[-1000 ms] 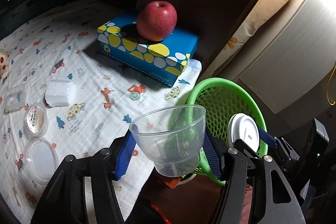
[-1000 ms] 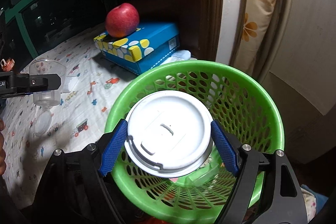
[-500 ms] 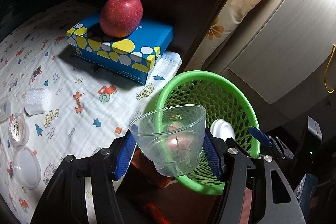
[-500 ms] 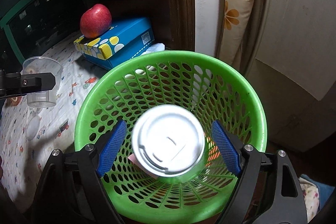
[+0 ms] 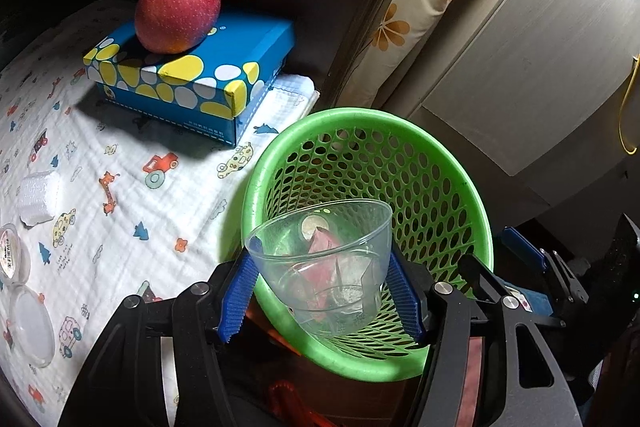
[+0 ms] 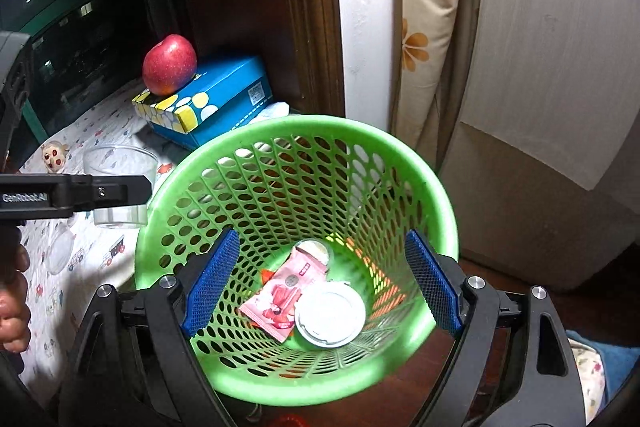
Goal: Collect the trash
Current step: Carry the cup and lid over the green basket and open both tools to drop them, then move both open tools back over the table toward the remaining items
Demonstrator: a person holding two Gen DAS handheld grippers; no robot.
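White lid (image 6: 330, 314) dropped into basket (image 6: 400, 155), half covering pink wrapper (image 6: 285, 291)

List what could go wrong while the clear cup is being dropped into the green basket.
1. The left gripper holds the clear cup above the near rim of the green basket, not its centre; released here, it may clip the rim and fall outside.
2. The right gripper hangs open over the basket mouth and may get in the way.
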